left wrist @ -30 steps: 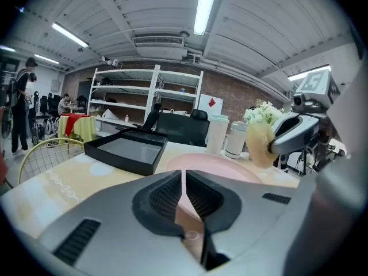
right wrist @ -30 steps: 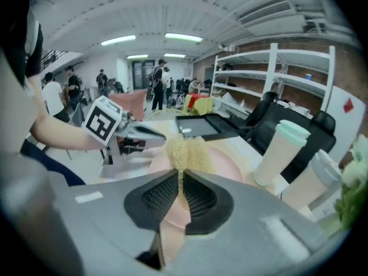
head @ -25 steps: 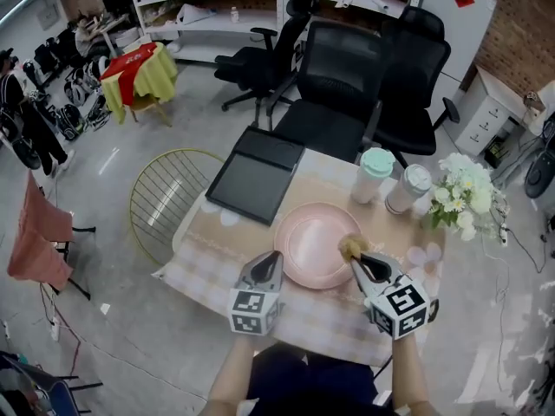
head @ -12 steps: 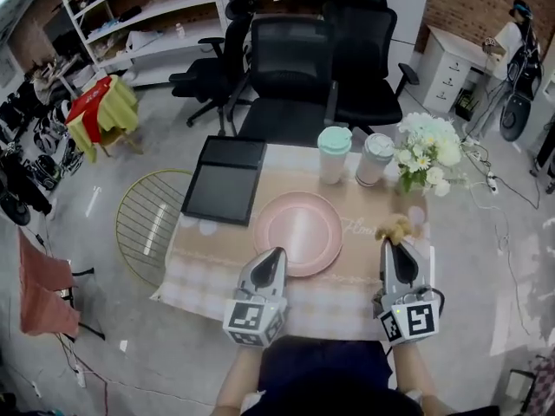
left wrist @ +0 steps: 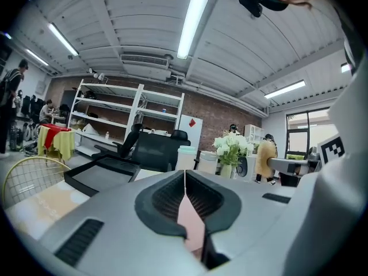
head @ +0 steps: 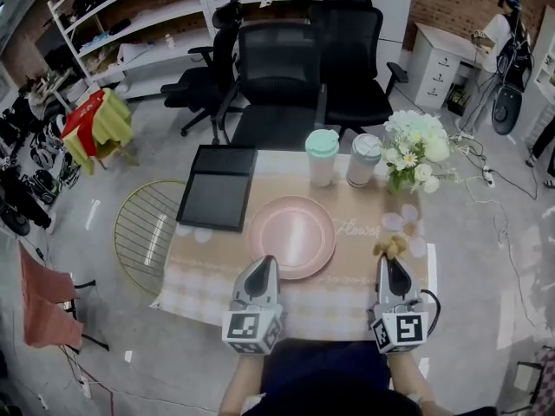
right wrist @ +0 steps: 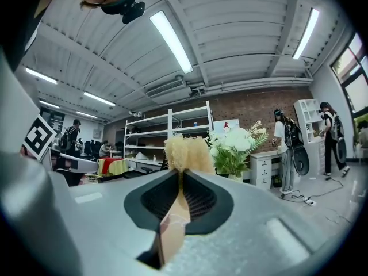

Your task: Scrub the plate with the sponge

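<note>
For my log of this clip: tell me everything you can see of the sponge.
The sponge is a yellowish-tan tuft, fuzzy and fibrous in look. It is pinched between the fingers of the right gripper and sticks out past their tips. In the head view it is right of the pink plate and apart from it; whether it touches the tablecloth is unclear.

The head view looks steeply down from above the tabletop's (head: 199,271) near edge, taking in the left gripper (head: 264,265), the right gripper (head: 388,263) and the floor around. Each gripper view sits low and close behind its own jaws, facing the far side almost level. All three share the flowers (head: 414,156) (left wrist: 233,148) (right wrist: 237,145) and shelves (head: 130,20) (left wrist: 123,117) (right wrist: 167,140). The left gripper view also catches the sponge (left wrist: 266,158) at its right.
</note>
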